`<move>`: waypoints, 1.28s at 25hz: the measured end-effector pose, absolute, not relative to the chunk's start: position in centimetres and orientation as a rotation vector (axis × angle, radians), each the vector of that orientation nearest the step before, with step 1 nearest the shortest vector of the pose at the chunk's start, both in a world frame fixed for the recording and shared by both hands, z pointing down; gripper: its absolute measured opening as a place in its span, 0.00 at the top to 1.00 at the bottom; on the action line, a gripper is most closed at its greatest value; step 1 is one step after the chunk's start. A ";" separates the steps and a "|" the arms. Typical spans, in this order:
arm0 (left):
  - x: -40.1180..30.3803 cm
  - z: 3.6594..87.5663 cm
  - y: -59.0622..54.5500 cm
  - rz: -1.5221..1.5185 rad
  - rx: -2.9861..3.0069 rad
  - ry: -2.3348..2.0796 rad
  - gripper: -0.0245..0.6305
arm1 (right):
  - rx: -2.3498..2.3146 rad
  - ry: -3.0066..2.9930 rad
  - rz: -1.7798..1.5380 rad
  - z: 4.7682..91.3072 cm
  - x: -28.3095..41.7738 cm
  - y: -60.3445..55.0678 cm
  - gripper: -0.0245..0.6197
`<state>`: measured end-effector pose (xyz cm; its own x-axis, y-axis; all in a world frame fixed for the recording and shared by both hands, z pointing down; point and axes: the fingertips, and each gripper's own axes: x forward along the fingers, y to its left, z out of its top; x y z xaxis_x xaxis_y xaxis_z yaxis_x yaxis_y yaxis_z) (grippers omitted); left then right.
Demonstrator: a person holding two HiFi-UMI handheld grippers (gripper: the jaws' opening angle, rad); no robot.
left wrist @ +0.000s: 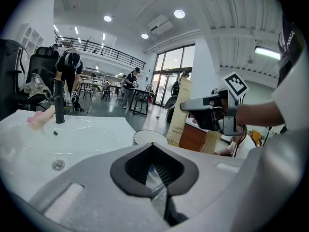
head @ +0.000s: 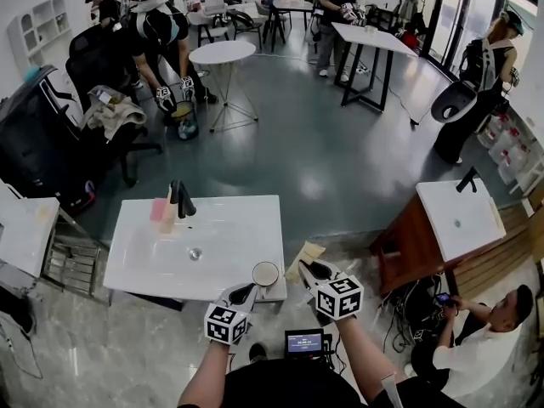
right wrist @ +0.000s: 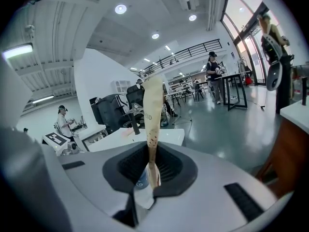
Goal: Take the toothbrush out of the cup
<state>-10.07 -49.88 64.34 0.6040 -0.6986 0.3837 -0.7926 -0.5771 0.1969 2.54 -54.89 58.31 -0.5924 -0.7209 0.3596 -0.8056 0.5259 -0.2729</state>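
A toothbrush in a tan card package (head: 304, 259) is clamped in my right gripper (head: 316, 270), which is shut on its lower end. In the right gripper view the package (right wrist: 152, 115) stands up from the jaws of the right gripper (right wrist: 148, 170). The white cup (head: 265, 274) sits at the counter's front right corner, just left of the package and apart from it. My left gripper (head: 245, 294) is at the near side of the cup with its jaws together. In the left gripper view the cup's rim (left wrist: 149, 137) lies beyond the left gripper (left wrist: 157, 178), and the package (left wrist: 182, 110) hangs to its right.
The white sink counter (head: 221, 232) carries a black faucet (head: 181, 198), pink items (head: 160, 209) and a drain (head: 195, 253). A wooden cabinet with a second basin (head: 459, 219) stands right. A person (head: 484, 338) sits on the floor lower right. Other people work behind.
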 end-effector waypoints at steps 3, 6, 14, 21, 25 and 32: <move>-10.1 64.9 -49.5 0.381 2.473 -1.199 0.95 | 1.279 -2.543 0.619 59.3 2.4 -54.4 0.89; -10.4 65.4 -49.2 0.390 2.460 -1.201 0.95 | 1.262 -2.525 0.621 60.3 2.2 -53.9 0.89; -10.9 65.6 -49.2 0.396 2.442 -1.224 0.95 | 1.213 -2.504 0.614 61.2 1.5 -53.3 0.90; -11.5 65.0 -50.0 0.395 2.445 -1.259 0.95 | 1.175 -2.502 0.571 61.1 0.8 -53.2 0.90; -11.6 64.7 -50.3 0.398 2.447 -1.277 0.95 | 1.170 -2.505 0.556 60.9 0.7 -53.3 0.90; -11.5 64.7 -50.4 0.401 2.447 -1.287 0.95 | 1.169 -2.507 0.552 60.7 0.7 -53.3 0.90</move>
<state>-11.46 -50.41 64.71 0.5485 -0.7338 0.4010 -0.8317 -0.5284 0.1707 0.68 -53.31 60.74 -0.6143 -0.6561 0.4384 -0.7795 0.5908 -0.2082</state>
